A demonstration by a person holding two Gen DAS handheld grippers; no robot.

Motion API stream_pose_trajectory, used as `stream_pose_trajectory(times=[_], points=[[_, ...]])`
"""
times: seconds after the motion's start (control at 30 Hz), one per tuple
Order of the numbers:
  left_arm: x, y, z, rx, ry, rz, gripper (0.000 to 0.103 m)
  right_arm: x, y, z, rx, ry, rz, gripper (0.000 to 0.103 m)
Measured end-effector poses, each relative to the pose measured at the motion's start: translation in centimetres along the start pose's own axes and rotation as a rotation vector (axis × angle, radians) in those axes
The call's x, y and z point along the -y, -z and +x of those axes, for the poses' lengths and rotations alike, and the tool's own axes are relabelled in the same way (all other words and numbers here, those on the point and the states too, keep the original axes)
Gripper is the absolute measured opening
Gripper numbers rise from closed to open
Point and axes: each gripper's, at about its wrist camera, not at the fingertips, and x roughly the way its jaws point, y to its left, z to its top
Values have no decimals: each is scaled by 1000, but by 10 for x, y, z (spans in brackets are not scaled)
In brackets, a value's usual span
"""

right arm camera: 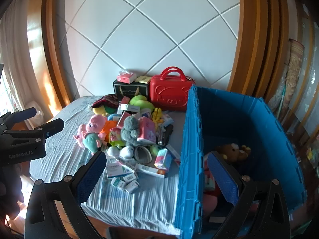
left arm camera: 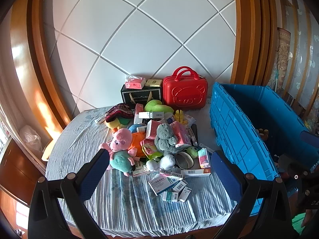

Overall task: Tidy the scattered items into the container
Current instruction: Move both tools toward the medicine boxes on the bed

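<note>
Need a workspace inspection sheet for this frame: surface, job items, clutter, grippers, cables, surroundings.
Surface: bed with striped blue sheet, wrinkled.
Job's things: pile of plush toys, tissue packs and medicine boxes mid-bed; blue crate open beside it, brown bear plush already inside.
Clutter: red case and black gift bag against the headboard.
Grippers: left gripper and right gripper both open, empty.
Cables: nothing seen.
Surroundings: white quilted headboard, wooden frame.

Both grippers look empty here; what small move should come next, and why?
Probably lower the left gripper onto the small medicine boxes, the nearest loose items in front of its open fingers. The blue crate beside them already holds a brown bear.
</note>
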Motion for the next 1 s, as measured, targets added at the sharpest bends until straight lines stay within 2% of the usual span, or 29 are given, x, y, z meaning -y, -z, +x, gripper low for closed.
stream_pose_trajectory(times=[0.53, 0.7, 1.0], points=[[0, 3, 6, -11, -11, -11, 103, -2, -1, 3, 1, -10, 1, 103], [-10, 12, 16, -44, -17, -33, 103, -7, 0, 7, 13, -48, -6, 103], [-25, 24, 27, -96, -37, -56, 103, -12, 5, 20, -17, -88, -4, 103]])
